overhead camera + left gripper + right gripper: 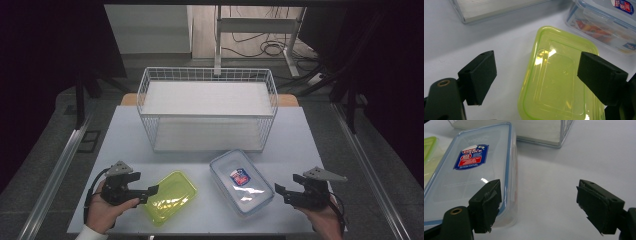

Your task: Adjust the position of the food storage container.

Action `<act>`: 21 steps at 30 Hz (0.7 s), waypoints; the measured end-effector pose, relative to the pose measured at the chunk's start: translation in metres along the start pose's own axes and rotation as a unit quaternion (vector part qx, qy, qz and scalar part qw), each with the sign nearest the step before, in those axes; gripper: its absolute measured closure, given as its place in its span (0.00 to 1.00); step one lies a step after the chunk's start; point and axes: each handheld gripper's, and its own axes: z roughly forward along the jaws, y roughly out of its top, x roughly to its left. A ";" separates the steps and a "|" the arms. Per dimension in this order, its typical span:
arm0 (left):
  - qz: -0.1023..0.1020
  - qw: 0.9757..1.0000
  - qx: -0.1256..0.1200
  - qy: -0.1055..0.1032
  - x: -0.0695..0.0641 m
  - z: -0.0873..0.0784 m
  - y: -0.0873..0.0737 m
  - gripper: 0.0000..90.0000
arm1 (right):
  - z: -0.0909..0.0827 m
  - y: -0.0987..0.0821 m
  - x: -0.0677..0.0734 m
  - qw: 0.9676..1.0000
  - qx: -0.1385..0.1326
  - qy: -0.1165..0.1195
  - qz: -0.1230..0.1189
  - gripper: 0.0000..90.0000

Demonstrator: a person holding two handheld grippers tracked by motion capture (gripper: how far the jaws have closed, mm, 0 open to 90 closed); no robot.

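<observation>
A yellow-green plastic container (171,196) (556,80) lies flat on the table's front left. My left gripper (150,192) (536,77) sits just left of it, open, its jaws apart above the container's near end without touching it. A clear lidded container with a red and blue label (241,181) (471,172) lies right of centre. My right gripper (281,192) (537,205) is open beside that container's right edge, with only bare table between its jaws.
A white wire basket (207,107) (564,130) stands at the back centre of the light table (300,145). Metal rails run along both sides of the table. Cables and a desk frame lie on the floor beyond.
</observation>
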 end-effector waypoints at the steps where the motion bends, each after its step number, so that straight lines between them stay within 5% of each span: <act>1: 0.000 1.000 0.000 0.000 0.000 0.000 0.000 0.17 | 0.000 0.000 0.000 1.000 -0.001 0.001 0.000 0.23; 21: -0.003 1.000 -0.002 -0.004 0.001 0.000 -0.001 0.17 | -0.001 0.001 0.000 1.000 0.012 0.010 0.004 0.29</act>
